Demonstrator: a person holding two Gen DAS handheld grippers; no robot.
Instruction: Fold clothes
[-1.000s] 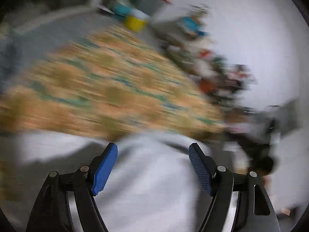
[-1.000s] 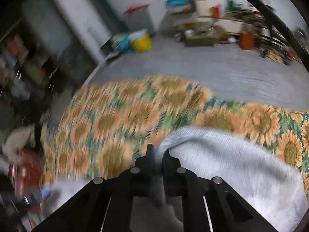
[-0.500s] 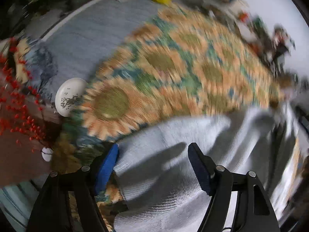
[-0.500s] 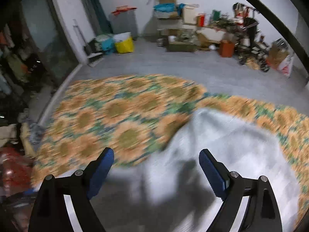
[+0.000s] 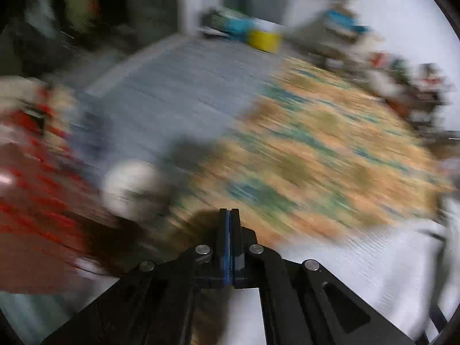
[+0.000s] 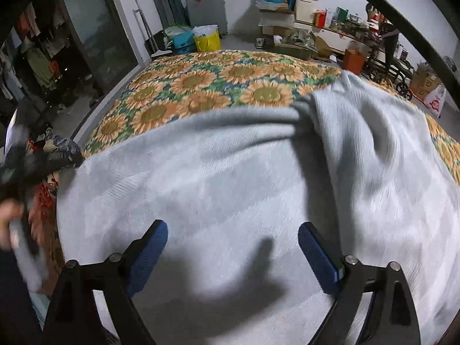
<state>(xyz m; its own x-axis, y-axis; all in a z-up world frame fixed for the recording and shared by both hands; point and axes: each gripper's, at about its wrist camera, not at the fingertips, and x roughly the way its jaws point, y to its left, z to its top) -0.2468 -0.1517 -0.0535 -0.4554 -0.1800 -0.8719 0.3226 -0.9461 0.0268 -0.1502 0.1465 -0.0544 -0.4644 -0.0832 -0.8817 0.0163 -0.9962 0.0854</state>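
A pale grey knitted garment (image 6: 230, 172) lies spread over the sunflower-print cover (image 6: 201, 86), with one part folded over at the right and a ridge running across the middle. My right gripper (image 6: 232, 225) hangs over the garment's near part. Its jaws are opening wide, and nothing is between the blue pads (image 6: 149, 253). The left wrist view is heavily blurred. There my left gripper (image 5: 229, 215) is shut, pads together, over the edge of the cover (image 5: 330, 149). I see no cloth between its tips. The garment (image 5: 373, 258) lies to its lower right.
A white dish (image 5: 129, 187) and red berry sprigs (image 5: 28, 201) lie left of the cover. A yellow bag (image 6: 207, 41), boxes and cluttered shelves (image 6: 330, 20) stand at the far wall, past grey floor. A blurred hand (image 6: 8, 218) shows at the left edge.
My left jaws have gone from wide apart over the garment to fully together, and the view has swung left. My right jaws were shut on the garment's edge; they have let go and spread.
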